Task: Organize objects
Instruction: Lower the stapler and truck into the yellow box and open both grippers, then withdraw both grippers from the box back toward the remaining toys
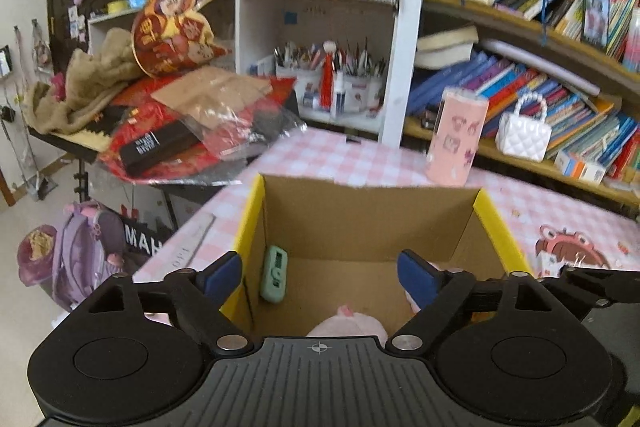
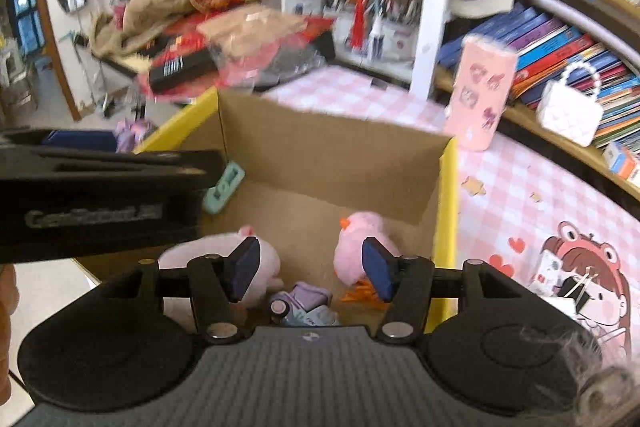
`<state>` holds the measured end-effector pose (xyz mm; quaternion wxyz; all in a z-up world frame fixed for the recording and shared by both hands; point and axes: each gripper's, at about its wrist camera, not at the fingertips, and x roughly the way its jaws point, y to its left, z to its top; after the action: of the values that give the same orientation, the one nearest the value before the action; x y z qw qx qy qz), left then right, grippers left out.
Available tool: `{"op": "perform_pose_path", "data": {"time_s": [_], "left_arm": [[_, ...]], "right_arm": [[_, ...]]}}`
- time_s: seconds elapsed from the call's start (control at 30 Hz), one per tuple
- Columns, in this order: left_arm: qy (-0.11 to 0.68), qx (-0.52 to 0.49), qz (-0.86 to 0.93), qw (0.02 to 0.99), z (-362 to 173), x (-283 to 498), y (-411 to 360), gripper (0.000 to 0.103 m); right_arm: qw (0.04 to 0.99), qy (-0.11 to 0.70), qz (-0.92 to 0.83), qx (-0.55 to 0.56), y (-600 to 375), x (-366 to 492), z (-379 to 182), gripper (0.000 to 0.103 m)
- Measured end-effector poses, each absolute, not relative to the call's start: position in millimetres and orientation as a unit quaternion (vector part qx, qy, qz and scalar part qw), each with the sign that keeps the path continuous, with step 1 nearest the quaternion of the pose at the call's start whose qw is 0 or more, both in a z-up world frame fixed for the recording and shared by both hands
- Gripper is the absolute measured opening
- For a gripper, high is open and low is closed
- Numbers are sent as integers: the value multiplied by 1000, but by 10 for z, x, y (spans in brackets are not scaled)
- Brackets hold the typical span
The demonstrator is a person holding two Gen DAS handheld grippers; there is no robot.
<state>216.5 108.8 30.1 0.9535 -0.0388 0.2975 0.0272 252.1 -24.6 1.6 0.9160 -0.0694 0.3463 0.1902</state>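
An open cardboard box with yellow outer walls point(image 1: 370, 215) point(image 2: 332, 163) stands on the pink checked table. Inside lie a green remote-like device point(image 1: 274, 274) point(image 2: 224, 187), a pink plush toy point(image 1: 352, 323) point(image 2: 216, 253), a pink chick plush point(image 2: 362, 231) and a small purple toy point(image 2: 304, 301). My left gripper point(image 1: 320, 277) is open and empty above the box's near side; its body also shows at the left of the right wrist view point(image 2: 100, 195). My right gripper point(image 2: 310, 275) is open and empty above the toys.
A pink decorated tumbler point(image 1: 456, 137) point(image 2: 482, 93) stands on the table behind the box. A ruler point(image 1: 196, 239) lies at the table's left edge. Bookshelves with a white handbag point(image 1: 524, 133) run along the right. A cluttered pile point(image 1: 180, 115) sits at the left.
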Motion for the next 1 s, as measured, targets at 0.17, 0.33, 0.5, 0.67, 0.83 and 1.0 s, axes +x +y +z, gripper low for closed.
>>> {"op": "perform_pose_path", "data": {"time_s": [0.17, 0.33, 0.5, 0.67, 0.83, 1.0], "left_arm": [[276, -55, 34, 959, 415, 1887, 1185, 90], [274, -70, 38, 958, 422, 1650, 1280, 90], [275, -77, 41, 957, 387, 1430, 1357, 94], [292, -75, 38, 953, 287, 1174, 1398, 94], [314, -70, 40, 946, 149, 902, 1442, 95], [335, -71, 46, 939, 30, 624, 1456, 95]], "right_arm": [[932, 315, 172, -56, -352, 2266, 202, 58], [940, 298, 160, -52, -406, 1981, 292, 58], [944, 293, 144, -48, -432, 1697, 300, 59], [940, 310, 133, -47, -419, 1431, 196, 59], [935, 331, 118, -51, -380, 1131, 43, 60], [932, 343, 101, -54, -345, 817, -80, 63]]}}
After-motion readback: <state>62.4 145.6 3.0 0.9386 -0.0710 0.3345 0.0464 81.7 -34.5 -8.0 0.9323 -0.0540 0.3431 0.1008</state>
